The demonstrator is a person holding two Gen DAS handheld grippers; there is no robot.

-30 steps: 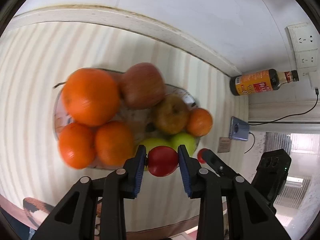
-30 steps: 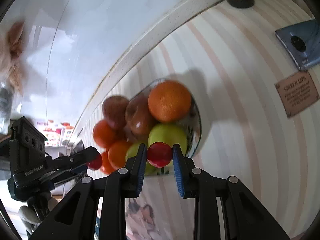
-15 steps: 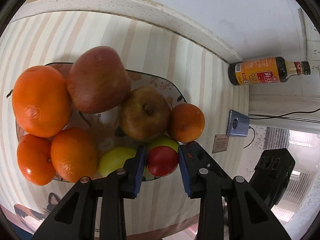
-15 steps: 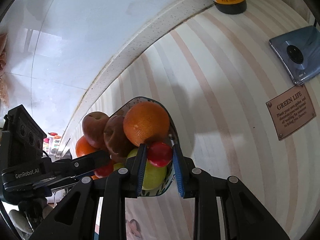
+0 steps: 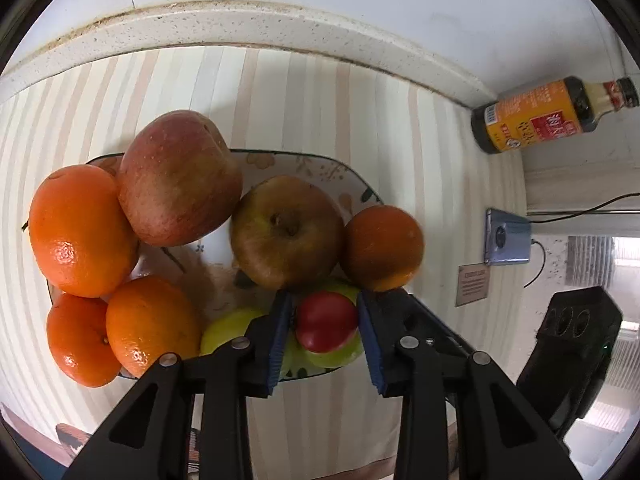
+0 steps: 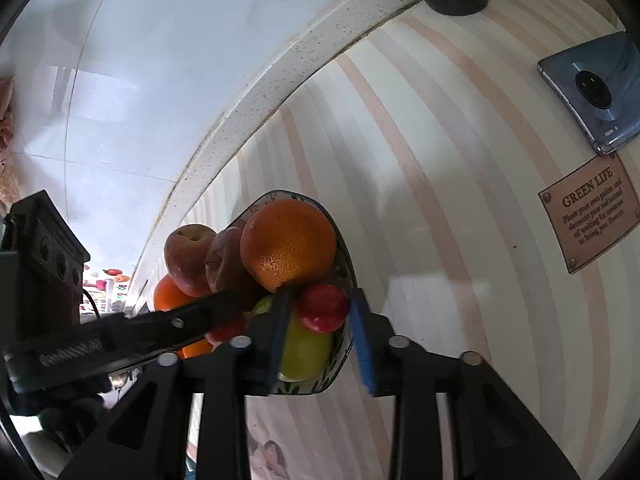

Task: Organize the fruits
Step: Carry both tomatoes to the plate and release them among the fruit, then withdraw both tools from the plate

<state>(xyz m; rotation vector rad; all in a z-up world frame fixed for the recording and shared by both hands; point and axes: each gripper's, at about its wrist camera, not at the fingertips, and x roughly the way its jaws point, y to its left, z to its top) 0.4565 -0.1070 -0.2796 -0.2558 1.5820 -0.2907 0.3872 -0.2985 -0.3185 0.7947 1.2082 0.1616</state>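
Observation:
A floral plate (image 5: 320,168) holds several oranges (image 5: 80,232), a red apple (image 5: 176,180), a brown apple (image 5: 286,232) and green apples (image 5: 228,328). My left gripper (image 5: 322,324) is shut on a small red fruit (image 5: 326,326), held just over the green apples at the plate's near edge. My right gripper (image 6: 318,314) holds another small red fruit (image 6: 324,308) over a green apple (image 6: 304,350) at the plate's right end (image 6: 344,264); its right pad stands slightly off the fruit. The left gripper's finger (image 6: 160,326) crosses the right wrist view.
A dark sauce bottle (image 5: 548,114) stands against the wall at the back right. A blue phone (image 5: 508,236) with a cable and a brown "GREEN LIFE" tag (image 6: 592,212) lie right of the plate. The striped cloth ends at a stone ledge (image 5: 280,24).
Both grippers have come closer and lower over the plate, each with its red fruit, now right above the green apples. The right jaws look a little wider.

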